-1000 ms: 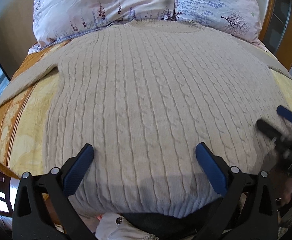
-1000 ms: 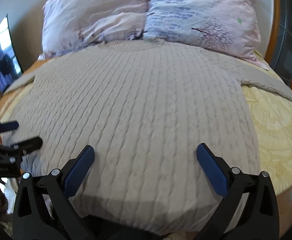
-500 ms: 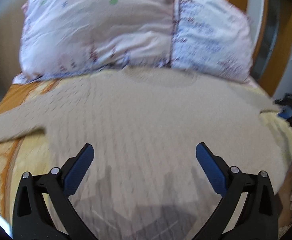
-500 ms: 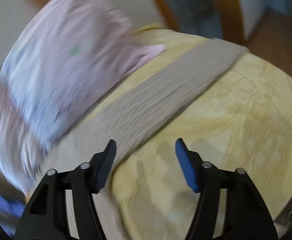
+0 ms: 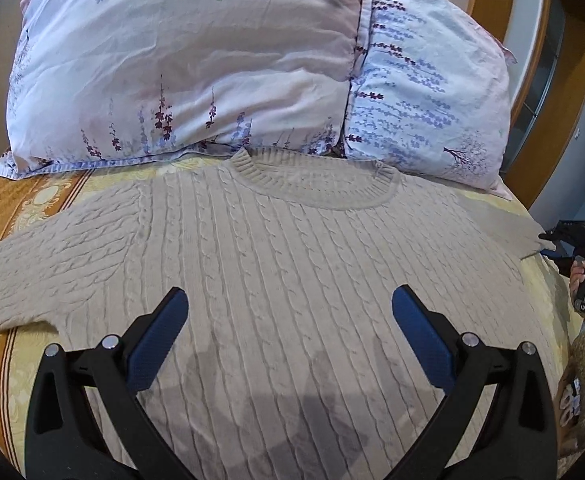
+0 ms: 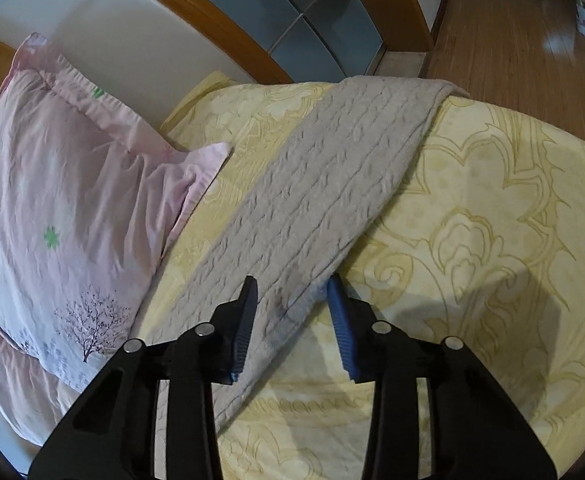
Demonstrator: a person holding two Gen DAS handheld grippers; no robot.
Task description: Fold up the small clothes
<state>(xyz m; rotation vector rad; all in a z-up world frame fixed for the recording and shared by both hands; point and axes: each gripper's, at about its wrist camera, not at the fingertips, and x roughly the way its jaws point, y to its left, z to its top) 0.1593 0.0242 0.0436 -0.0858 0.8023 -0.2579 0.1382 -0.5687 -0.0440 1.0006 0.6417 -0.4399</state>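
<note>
A beige cable-knit sweater (image 5: 292, 272) lies flat, front up, on the bed, collar toward the pillows. My left gripper (image 5: 290, 332) is wide open and empty, hovering over the sweater's chest. The sweater's right sleeve (image 6: 324, 184) runs diagonally across the yellow bedspread to the bed's edge. My right gripper (image 6: 292, 304) is partly open with its jaws on either side of the sleeve's near part, not closed on it. In the left wrist view the right gripper (image 5: 548, 246) sits at the sleeve on the far right.
Two floral pillows (image 5: 196, 60) lean at the head of the bed, one also in the right wrist view (image 6: 64, 184). The yellow and orange bedspread (image 6: 472, 240) surrounds the sweater. A wooden headboard (image 6: 220, 20) and wooden floor (image 6: 512, 32) lie beyond the bed.
My left gripper moved from the sweater's hem up toward the chest. My right gripper swung right to the right sleeve, narrowed its jaws, and now straddles the sleeve.
</note>
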